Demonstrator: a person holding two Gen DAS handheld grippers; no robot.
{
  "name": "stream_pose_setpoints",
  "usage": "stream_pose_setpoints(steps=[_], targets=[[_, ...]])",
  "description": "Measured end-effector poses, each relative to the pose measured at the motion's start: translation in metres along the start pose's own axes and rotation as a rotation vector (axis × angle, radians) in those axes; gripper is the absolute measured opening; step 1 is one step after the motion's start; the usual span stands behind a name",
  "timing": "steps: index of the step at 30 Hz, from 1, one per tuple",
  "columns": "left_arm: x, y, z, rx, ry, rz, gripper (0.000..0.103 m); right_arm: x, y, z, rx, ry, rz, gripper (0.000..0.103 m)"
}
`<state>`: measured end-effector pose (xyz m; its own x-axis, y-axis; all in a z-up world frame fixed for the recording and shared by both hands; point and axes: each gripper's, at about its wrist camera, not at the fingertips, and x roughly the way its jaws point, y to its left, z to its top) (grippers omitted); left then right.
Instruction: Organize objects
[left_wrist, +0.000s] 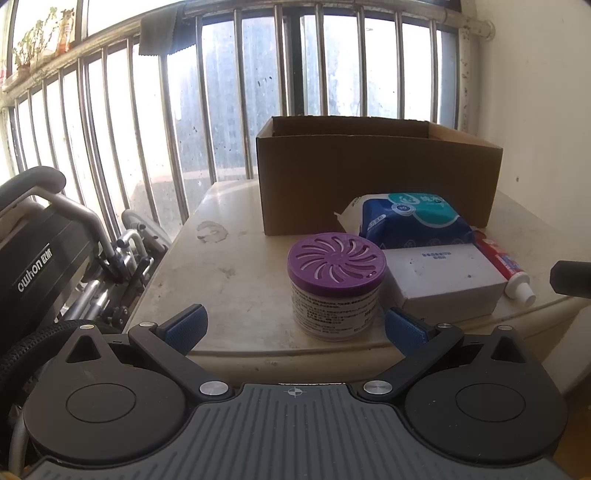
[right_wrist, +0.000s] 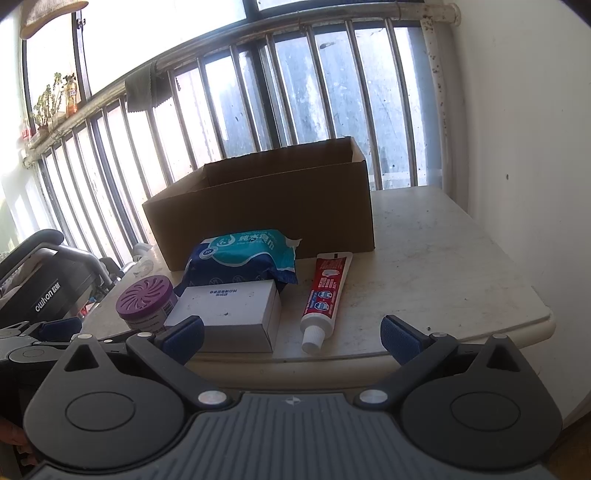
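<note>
An open cardboard box (left_wrist: 376, 181) (right_wrist: 266, 214) stands at the back of a pale table (left_wrist: 236, 258) (right_wrist: 436, 266). In front of it lie a blue wet-wipes pack (left_wrist: 413, 219) (right_wrist: 247, 254), a white box (left_wrist: 447, 280) (right_wrist: 229, 314), a red toothpaste tube (left_wrist: 502, 266) (right_wrist: 325, 295) and a purple-lidded air freshener jar (left_wrist: 336, 288) (right_wrist: 146, 302). My left gripper (left_wrist: 293, 328) is open, just short of the jar at the table's front edge. My right gripper (right_wrist: 291, 334) is open, just short of the white box and tube. Both are empty.
A barred window (left_wrist: 221, 110) runs behind the table and a white wall (right_wrist: 524, 147) stands on the right. A folded wheelchair (left_wrist: 55, 258) sits left of the table. The left gripper's arm shows at the right wrist view's left edge (right_wrist: 40, 332).
</note>
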<state>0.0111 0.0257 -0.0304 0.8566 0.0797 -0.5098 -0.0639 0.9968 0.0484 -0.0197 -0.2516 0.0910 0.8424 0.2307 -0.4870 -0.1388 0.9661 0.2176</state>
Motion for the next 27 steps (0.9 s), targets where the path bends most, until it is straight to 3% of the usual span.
stream_pose_setpoints(steps=[19,23,27], targets=[[-0.0038,0.0026,0.0001,-0.007,-0.004,-0.012,0.103,-0.0036,0.0055,0.0014,-0.008,-0.006,0.008,0.103],[-0.0044,-0.0006,0.0,0.024,-0.021,0.027,0.103,-0.0011,0.0085,0.0013,-0.02,0.003,0.001,0.103],[-0.0038,0.0039,0.0,-0.009,-0.005,-0.013,0.103,-0.0001,0.0099,0.0007,-0.019,0.009,0.005,0.103]])
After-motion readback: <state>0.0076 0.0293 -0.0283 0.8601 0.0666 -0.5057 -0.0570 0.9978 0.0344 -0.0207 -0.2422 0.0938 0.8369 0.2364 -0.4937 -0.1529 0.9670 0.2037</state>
